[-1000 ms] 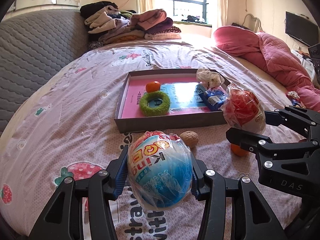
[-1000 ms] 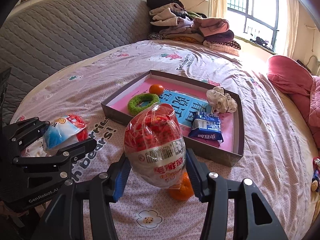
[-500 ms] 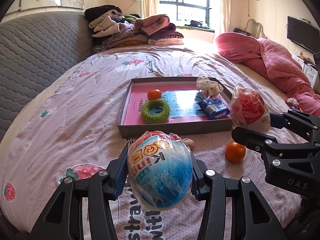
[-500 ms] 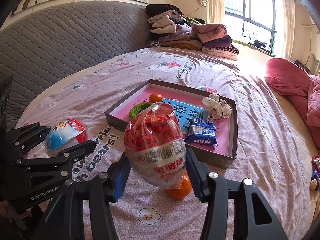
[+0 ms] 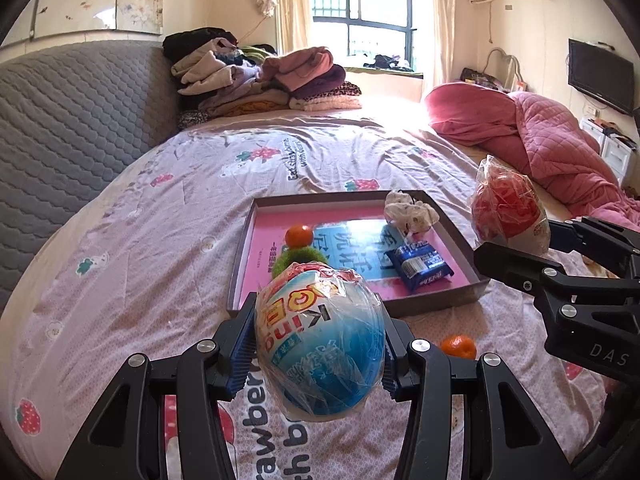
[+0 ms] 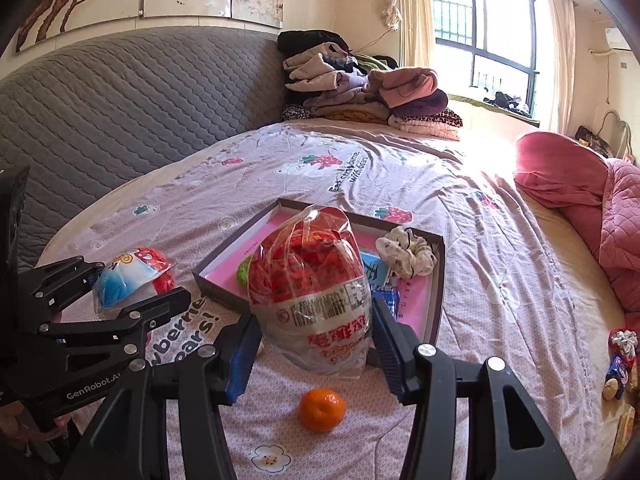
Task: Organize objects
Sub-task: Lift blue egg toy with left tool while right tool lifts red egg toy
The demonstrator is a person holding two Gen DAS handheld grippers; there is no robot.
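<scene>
My left gripper [image 5: 318,350] is shut on a blue egg-shaped toy [image 5: 320,340] wrapped in clear film, held above the bedspread. The red egg-shaped toy [image 6: 312,292] sits clamped in my right gripper [image 6: 314,340], also lifted off the bed. Each gripper shows in the other's view: the right one [image 5: 516,236] at the right edge, the left one [image 6: 120,280] at the left. Beyond both lies a shallow box tray [image 5: 440,304] [image 6: 438,280] with a pink floor, holding a small orange [image 5: 299,235], a green fuzzy ring [image 5: 298,258], a blue snack packet [image 5: 420,268] and a scrunchie [image 5: 410,210].
A loose orange [image 6: 321,409] [image 5: 458,346] lies on the bedspread below the right gripper. A pile of folded clothes [image 5: 260,76] sits at the far end, a pink quilt [image 5: 560,152] at the right, a grey padded headboard [image 5: 72,120] at the left.
Both grippers have risen with their egg toys, so the tray and bed look farther below. The walnut near the tray is now hidden behind the blue egg.
</scene>
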